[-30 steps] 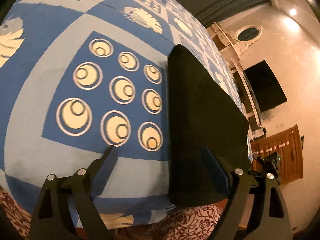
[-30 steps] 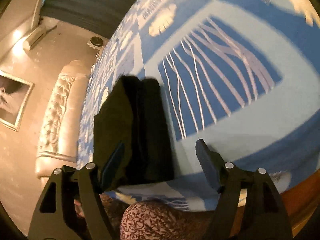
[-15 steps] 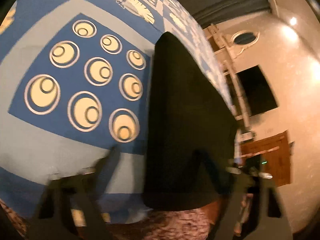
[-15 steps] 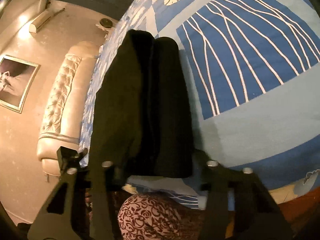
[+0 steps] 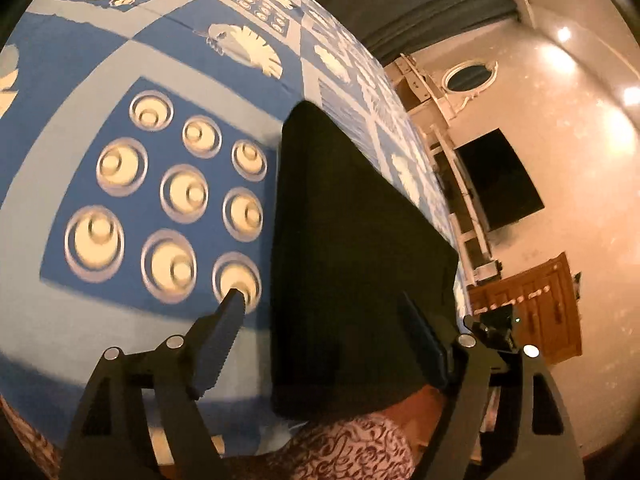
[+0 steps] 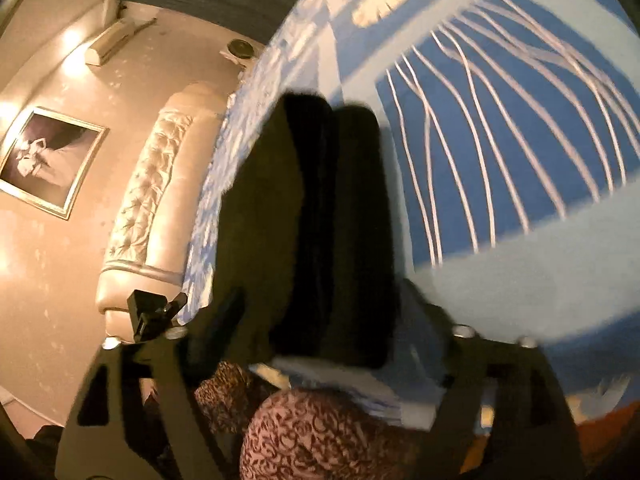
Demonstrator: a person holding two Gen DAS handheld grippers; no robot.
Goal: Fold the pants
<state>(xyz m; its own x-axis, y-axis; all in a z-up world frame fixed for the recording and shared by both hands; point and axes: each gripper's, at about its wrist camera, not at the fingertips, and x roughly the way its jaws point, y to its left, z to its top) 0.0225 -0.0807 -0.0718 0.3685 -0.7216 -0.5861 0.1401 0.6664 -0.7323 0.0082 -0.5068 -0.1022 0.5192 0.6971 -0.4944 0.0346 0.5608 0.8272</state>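
Note:
The black pants [image 5: 352,248] lie folded into a narrow stack on the blue patterned bedspread [image 5: 80,340], their near end at the bed's front edge. My left gripper [image 5: 320,300] straddles the stack's near left corner. Its jaws are opening: one finger rests over the bedspread clear of the cloth, the other over the pants. In the right wrist view the pants [image 6: 312,220] show stacked layers. My right gripper [image 6: 322,292] is blurred, its jaws opening with the near end of the stack between them and the pads apart from the cloth.
A person's patterned garment [image 6: 320,440] sits just below the bed's front edge. A cream tufted headboard [image 6: 152,200] and a framed picture [image 6: 48,160] are off to the left. A dark screen [image 5: 500,180] and a wooden cabinet [image 5: 532,308] stand to the right.
Half a second ago both grippers were narrower and closer in on the pants' near end. Now both have widened and drawn back slightly. The pants lie where they were.

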